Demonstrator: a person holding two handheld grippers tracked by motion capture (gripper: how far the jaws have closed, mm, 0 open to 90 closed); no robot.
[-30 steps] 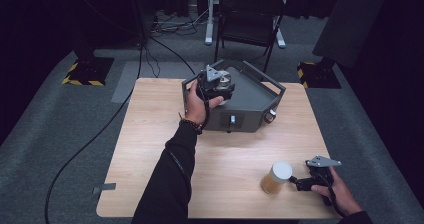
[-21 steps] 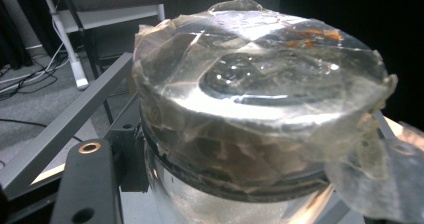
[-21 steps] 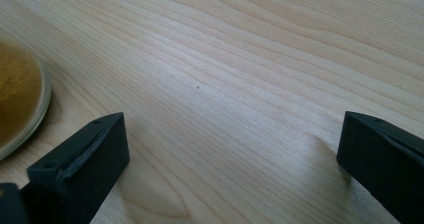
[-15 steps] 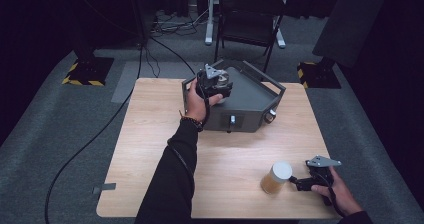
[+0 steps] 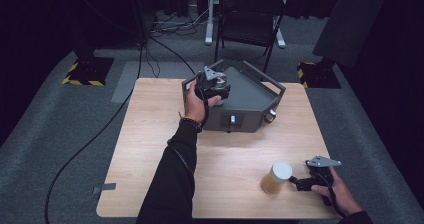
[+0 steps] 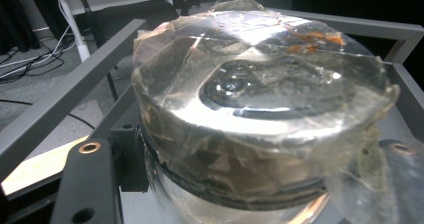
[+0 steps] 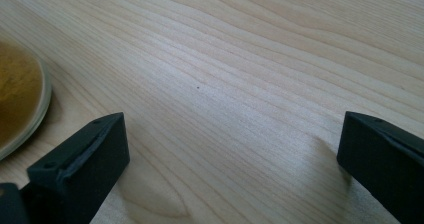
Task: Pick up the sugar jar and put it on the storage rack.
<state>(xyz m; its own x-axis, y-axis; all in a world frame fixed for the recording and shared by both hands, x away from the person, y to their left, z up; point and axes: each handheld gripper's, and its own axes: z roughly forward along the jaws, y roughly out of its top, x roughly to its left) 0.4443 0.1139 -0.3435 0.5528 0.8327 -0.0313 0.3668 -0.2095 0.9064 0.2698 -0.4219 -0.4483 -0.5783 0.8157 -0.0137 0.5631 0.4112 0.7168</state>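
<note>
1. Dark grey carpet surrounds a light wooden desk [image 5: 150, 149], with a black folding chair [image 5: 248, 14] standing beyond its far edge and cables trailing across the floor.
2. On the far half of the desk sits a grey metal box [image 5: 250, 101] with a raised frame around its top and knobs on its front face; it lies directly under the left gripper.
3. Resting on top of that box, at its left corner, is a round jar [image 6: 260, 109] whose lid is wrapped in crinkled clear tape; in the left gripper view it sits right in front of the camera, between the jaws.
4. At the near right of the desk stands a second jar with a white lid [image 5: 277, 176] and amber contents, just to the left of the right gripper and apart from its jaws.
5. The left gripper [image 5: 212, 84] is held over the box, its jaws clamped on the taped jar just below the lid.
6. The right gripper [image 5: 300, 183] rests low at the desk's near right edge, its jaws spread wide with only bare wood between them, holding nothing.
</note>
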